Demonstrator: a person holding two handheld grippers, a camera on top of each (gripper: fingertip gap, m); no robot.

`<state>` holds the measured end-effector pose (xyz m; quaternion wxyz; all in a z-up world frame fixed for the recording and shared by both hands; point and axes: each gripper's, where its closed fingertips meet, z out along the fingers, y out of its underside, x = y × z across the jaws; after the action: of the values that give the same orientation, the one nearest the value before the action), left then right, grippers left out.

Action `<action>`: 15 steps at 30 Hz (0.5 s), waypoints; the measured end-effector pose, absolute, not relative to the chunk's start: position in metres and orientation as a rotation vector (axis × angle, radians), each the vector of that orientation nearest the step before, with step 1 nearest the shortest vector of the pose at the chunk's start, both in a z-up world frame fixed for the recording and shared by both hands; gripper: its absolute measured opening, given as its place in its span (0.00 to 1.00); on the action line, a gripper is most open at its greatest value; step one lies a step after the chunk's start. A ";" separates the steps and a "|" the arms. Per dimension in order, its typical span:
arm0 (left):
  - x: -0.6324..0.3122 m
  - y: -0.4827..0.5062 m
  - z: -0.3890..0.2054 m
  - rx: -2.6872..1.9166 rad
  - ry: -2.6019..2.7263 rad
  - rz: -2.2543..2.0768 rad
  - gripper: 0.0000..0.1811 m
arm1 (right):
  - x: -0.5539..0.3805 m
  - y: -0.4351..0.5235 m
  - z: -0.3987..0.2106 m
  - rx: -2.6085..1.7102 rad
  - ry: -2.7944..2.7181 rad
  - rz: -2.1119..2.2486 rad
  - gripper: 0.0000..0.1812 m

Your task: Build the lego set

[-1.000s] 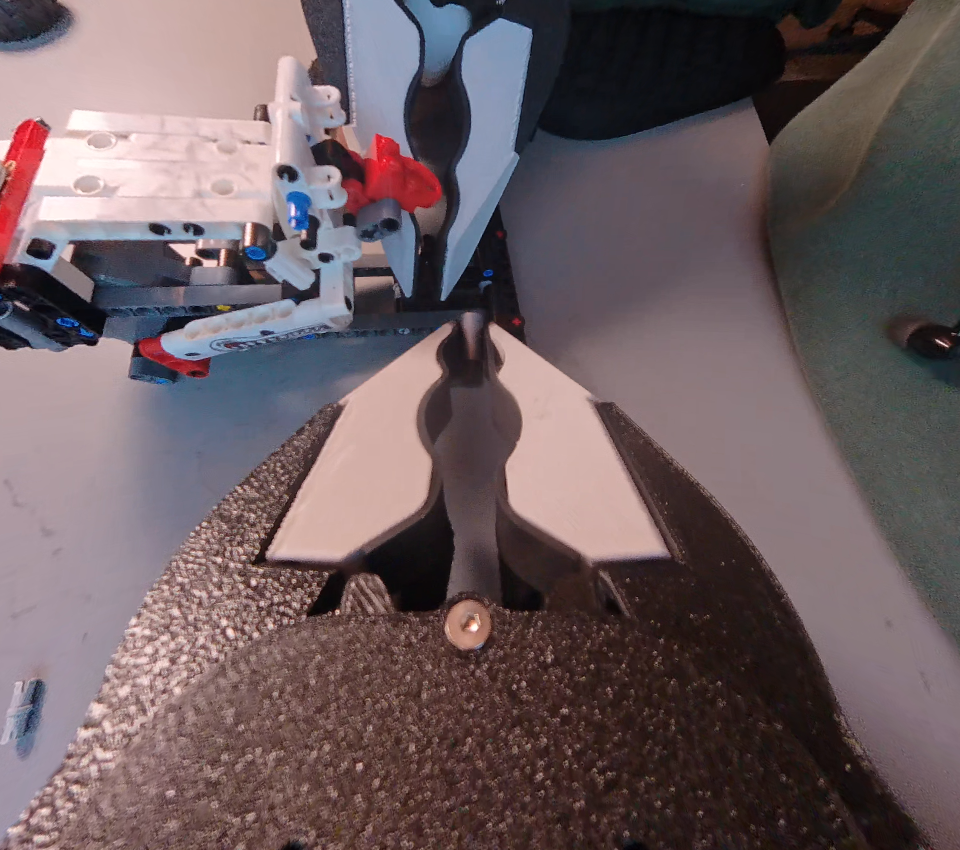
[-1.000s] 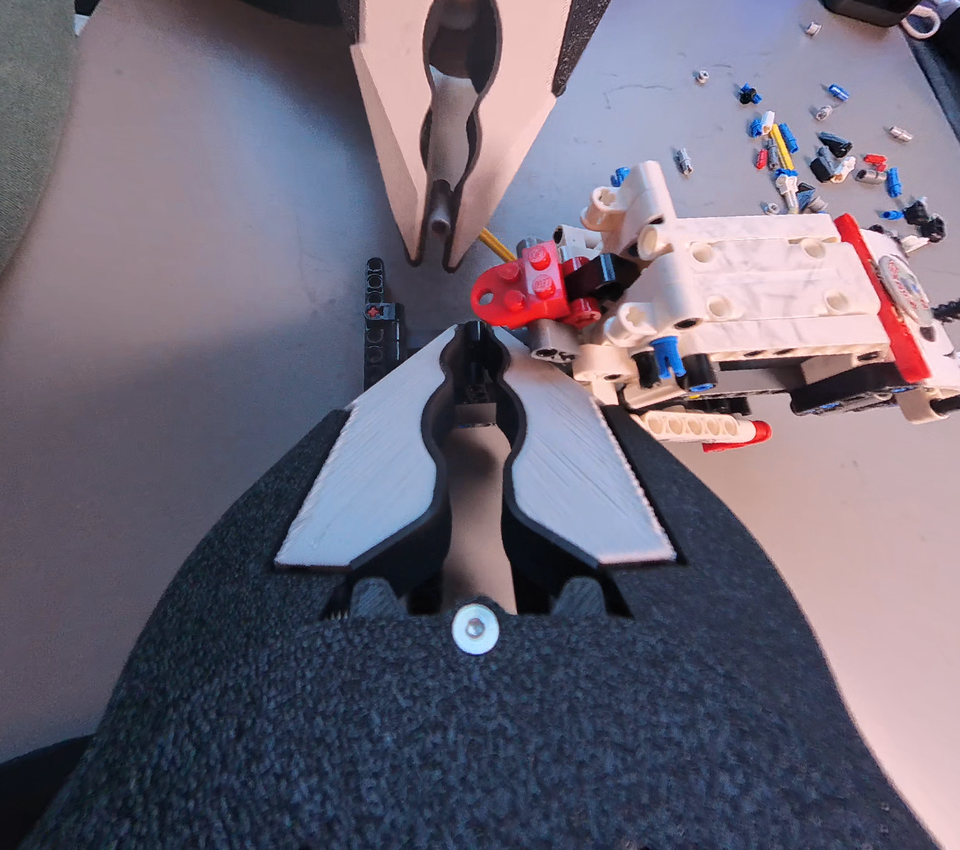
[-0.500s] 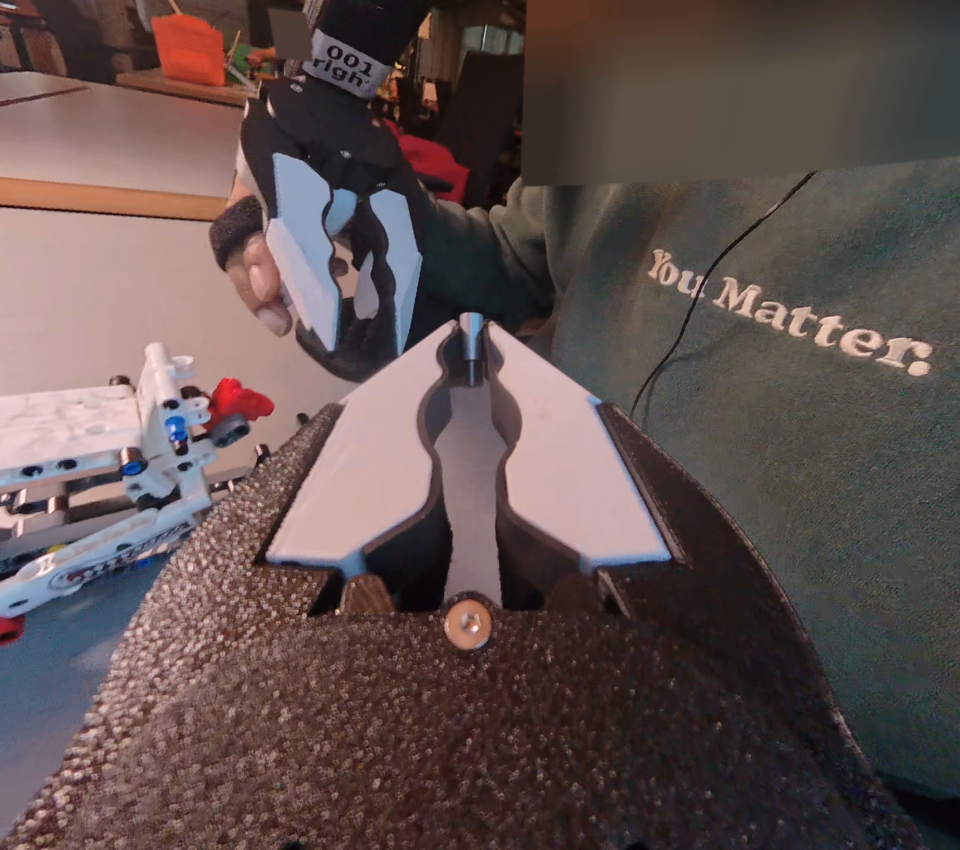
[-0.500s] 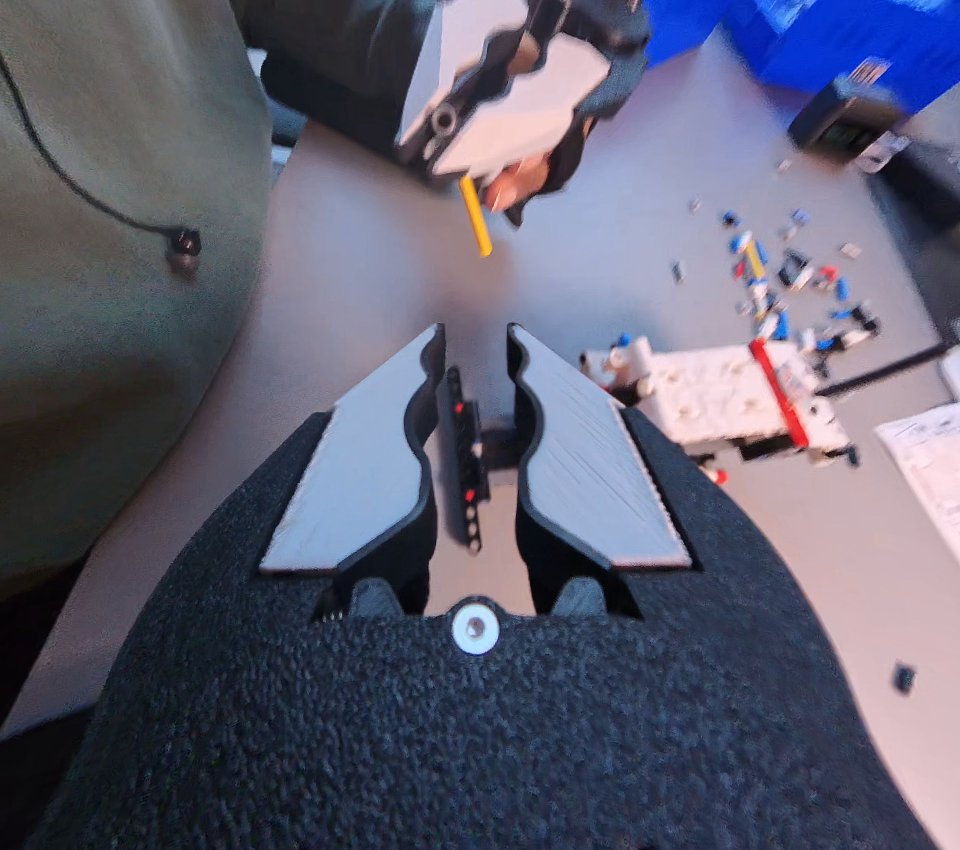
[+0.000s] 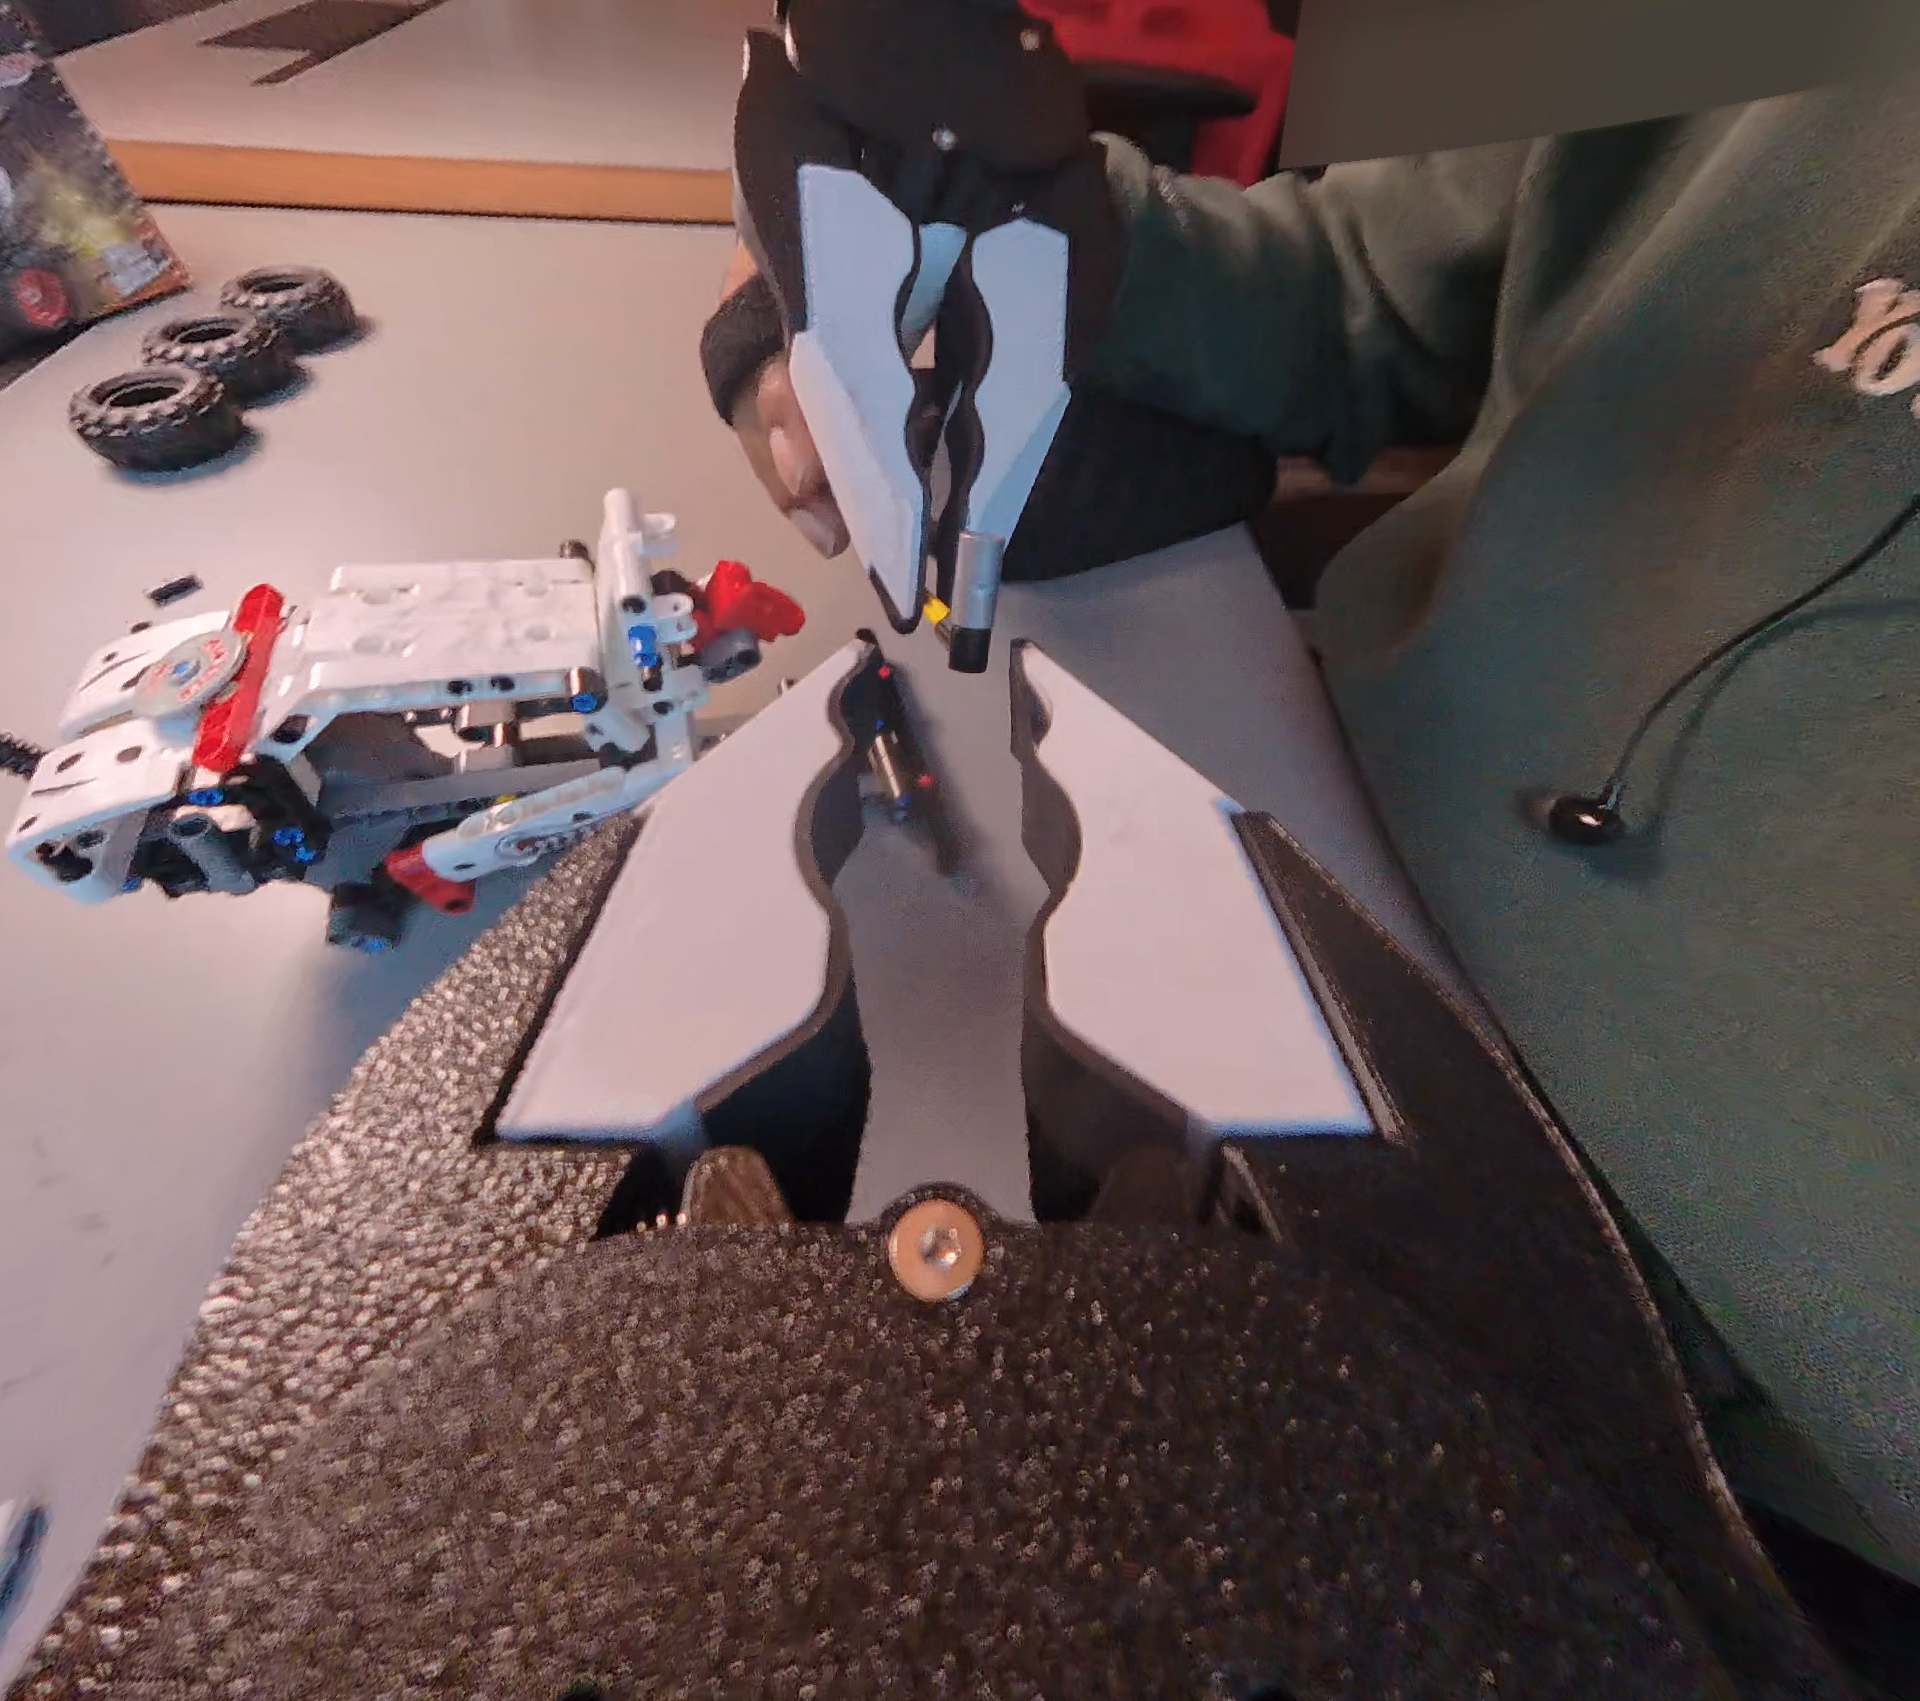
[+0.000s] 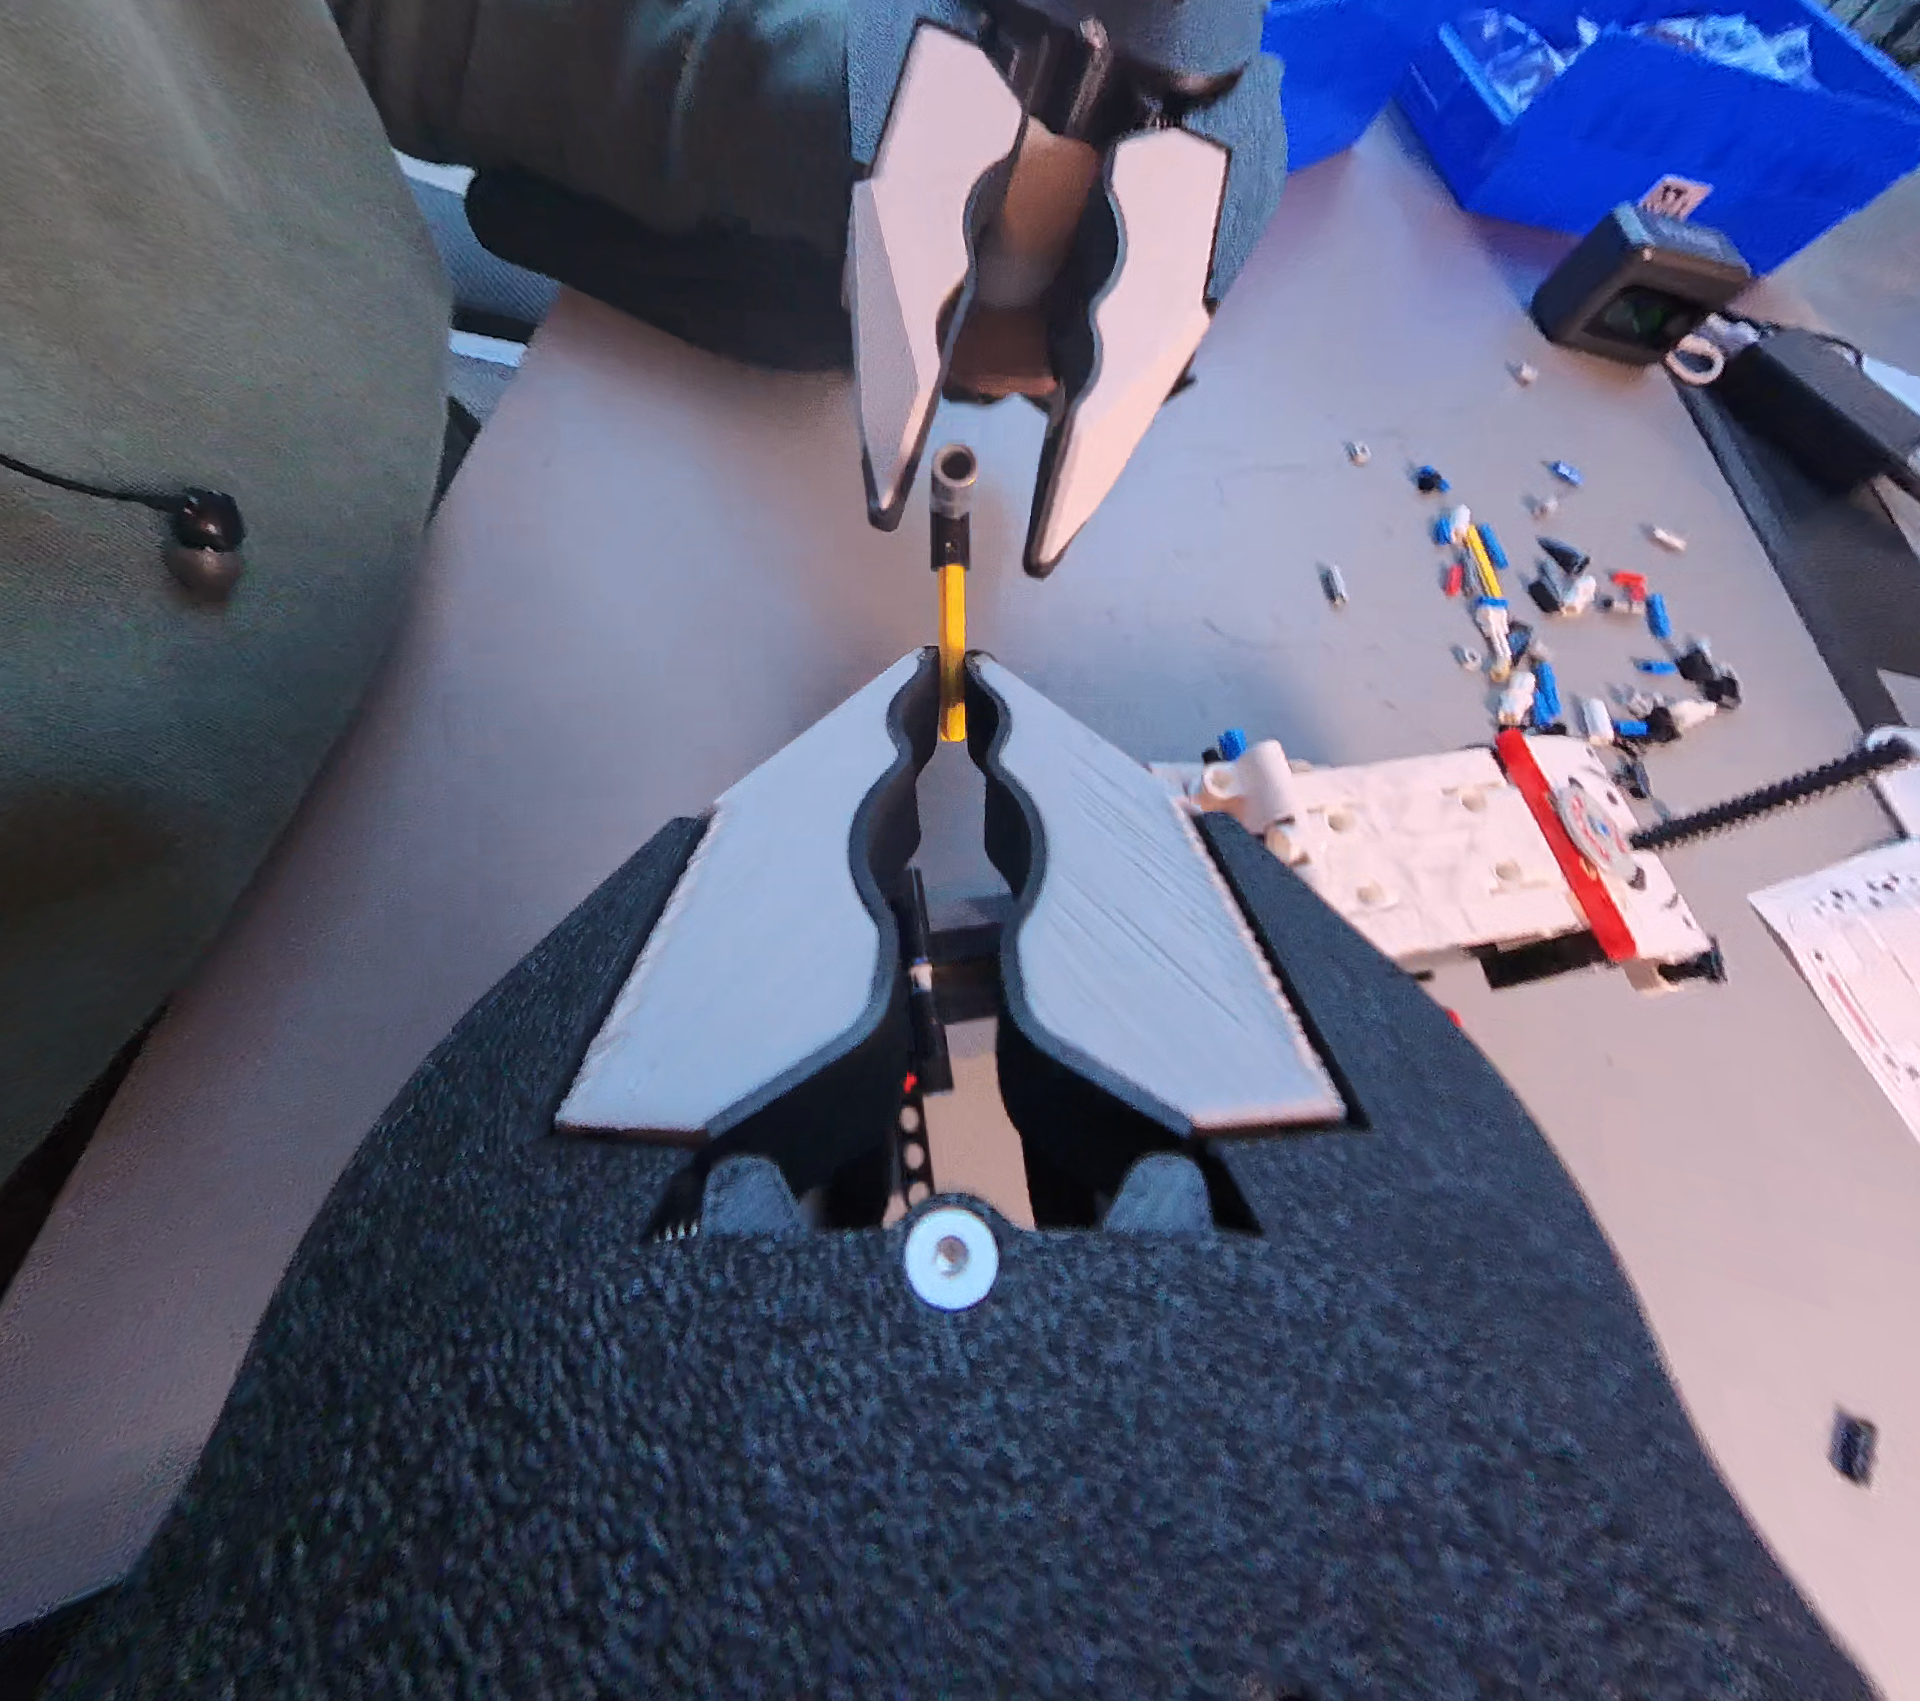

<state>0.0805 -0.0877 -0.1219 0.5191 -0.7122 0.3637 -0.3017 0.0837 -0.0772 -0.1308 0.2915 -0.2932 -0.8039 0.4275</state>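
Mid-way through a small sub-assembly, held in the air above the table [image 5: 468, 404] rather than on the model. Right tongs [image 6: 948, 664] clenched on a yellow axle [image 6: 951, 612], pointing it away toward the left tongs [image 6: 961, 545]. At the axle's far end, a grey sleeve [image 6: 953, 472] with a dark collar, apparently seated on the axle, though impossible to tell how deep. Left tongs released, fingers spread to either side of that sleeve with a gap on each side, touching nothing. Half-built white and red lego truck [image 5: 416, 695] lying on the table off to the side, well apart from both tongs. Directly beneath them, a black beam [image 5: 920, 768] with red and blue pins, flat on the table. Further off, three black tyres [image 5: 197, 373] lying loose and a scatter of loose pieces [image 6: 1558, 612]. Judged as the step of fitting the sleeve onto the axle, with most of the build ahead. Next, probably: either draw the left tongs straight back clear of the sleeve, or close them on it and push along the axle's line to seat it fully. Calls for keeping both tools on one axis, gripping the axle firmly against slip, and avoiding any sideways nudge able to cock the sleeve or knock it off.
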 end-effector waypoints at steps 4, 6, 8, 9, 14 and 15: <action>0.077 -0.080 -0.144 -1.816 0.925 -0.550 0.09 | 0.080 -0.070 -0.156 -0.873 -2.224 1.039 0.02; 0.077 -0.079 -0.155 -1.856 0.970 -0.480 0.05 | 0.079 -0.069 -0.163 -0.911 -2.248 1.025 0.02; 0.076 -0.078 -0.162 -1.883 0.980 -0.435 0.04 | 0.079 -0.067 -0.169 -0.937 -2.262 1.003 0.02; 0.075 -0.077 -0.164 -1.897 0.983 -0.424 0.04 | 0.078 -0.066 -0.170 -0.945 -2.266 1.001 0.02; 0.071 -0.075 -0.172 -1.905 0.981 -0.439 0.04 | 0.078 -0.064 -0.168 -0.949 -2.243 1.028 0.02; 0.072 -0.075 -0.171 -1.896 0.974 -0.456 0.04 | 0.078 -0.064 -0.167 -0.947 -2.237 1.041 0.02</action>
<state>0.0720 -0.0755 -0.1712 0.4627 -0.7711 0.3961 -0.1856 0.0781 -0.0639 -0.1667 0.2467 -0.3471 -0.8204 0.3816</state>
